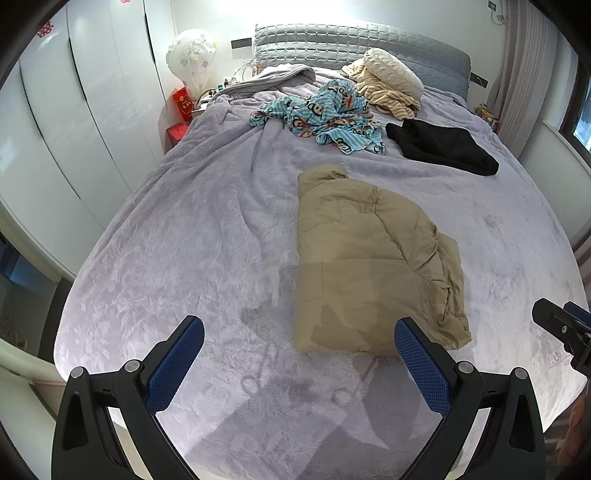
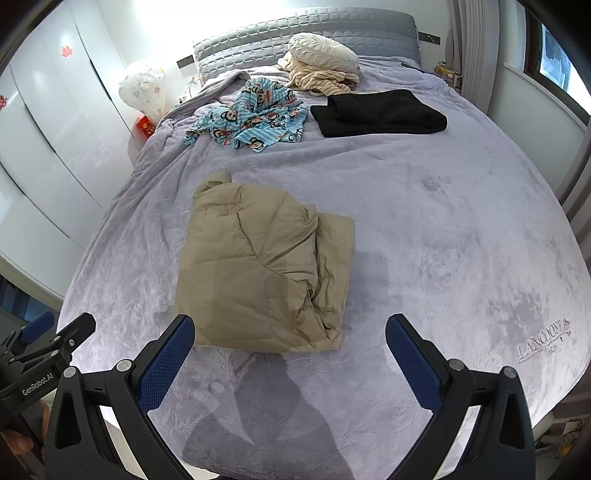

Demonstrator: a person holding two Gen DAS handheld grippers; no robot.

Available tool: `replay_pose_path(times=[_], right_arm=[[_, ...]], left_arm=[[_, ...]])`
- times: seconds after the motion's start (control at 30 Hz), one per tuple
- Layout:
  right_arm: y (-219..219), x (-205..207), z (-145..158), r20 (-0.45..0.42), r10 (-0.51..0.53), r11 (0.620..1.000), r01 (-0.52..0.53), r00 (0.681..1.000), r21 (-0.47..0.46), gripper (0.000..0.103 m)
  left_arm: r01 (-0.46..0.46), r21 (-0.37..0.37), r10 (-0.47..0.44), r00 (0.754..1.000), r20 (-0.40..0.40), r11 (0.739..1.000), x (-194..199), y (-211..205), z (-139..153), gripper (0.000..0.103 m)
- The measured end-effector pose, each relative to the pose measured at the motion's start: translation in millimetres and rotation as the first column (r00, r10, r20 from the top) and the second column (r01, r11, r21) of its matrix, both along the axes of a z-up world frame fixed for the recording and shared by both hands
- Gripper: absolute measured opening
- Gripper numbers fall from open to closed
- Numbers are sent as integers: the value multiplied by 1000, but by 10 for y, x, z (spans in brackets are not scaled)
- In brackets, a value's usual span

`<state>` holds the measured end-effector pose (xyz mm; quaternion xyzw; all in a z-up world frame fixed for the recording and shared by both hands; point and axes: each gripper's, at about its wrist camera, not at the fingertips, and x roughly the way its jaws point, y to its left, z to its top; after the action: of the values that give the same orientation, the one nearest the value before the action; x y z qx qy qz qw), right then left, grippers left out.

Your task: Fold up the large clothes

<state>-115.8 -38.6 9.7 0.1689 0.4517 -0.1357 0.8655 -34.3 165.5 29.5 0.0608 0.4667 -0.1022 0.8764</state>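
At the near edge of the bed, my left gripper (image 1: 299,334) hovers with its blue-padded fingers (image 1: 421,365) spread wide and holding nothing; its right finger overlaps the near corner of the folded garment in view, contact uncertain. My right gripper (image 2: 290,330) hangs beside it, likewise spread wide and empty above the lavender embossed bedspread (image 2: 443,258). Just beyond both grippers lies the task item, a tan quilted puffer jacket (image 1: 365,266), folded into a rough rectangle with bunched fabric along its right side, resting flat on the bedspread toward the foot of the bed. Farther up, well apart from the jacket, I see a folded black garment (image 2: 380,112) on the right and a crumpled blue striped cloth with cartoon monkey faces (image 2: 255,120) on the left. Behind these sits a heap of cream striped fabric (image 2: 321,81) topped by a round white pleated cushion (image 2: 323,50), near the grey quilted headboard (image 2: 306,31). White glossy wardrobe doors (image 1: 74,110) line the left wall.
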Motion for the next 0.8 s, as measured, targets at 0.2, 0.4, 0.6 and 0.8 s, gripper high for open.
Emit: replay_pose_path(times=[0.2, 0.4, 0.6, 0.8], right_arm=[[2, 0, 5, 1, 1, 1000, -1, 1000, -1, 103], [4, 9, 5, 0, 2, 1000, -2, 1000, 1, 103], [16, 7, 7, 0, 2, 1000, -2, 1000, 0, 103], [29, 7, 13, 1, 0, 1000, 0, 1000, 0, 103]], left_arm=[[-3, -3, 3, 1000, 0, 1000, 5, 0, -1, 103], [3, -1, -3, 1000, -1, 1000, 33, 11, -4, 103], [4, -2, -4, 1000, -2, 1000, 40, 16, -4, 103], [7, -1, -7, 1000, -1, 1000, 43, 14, -1, 103]])
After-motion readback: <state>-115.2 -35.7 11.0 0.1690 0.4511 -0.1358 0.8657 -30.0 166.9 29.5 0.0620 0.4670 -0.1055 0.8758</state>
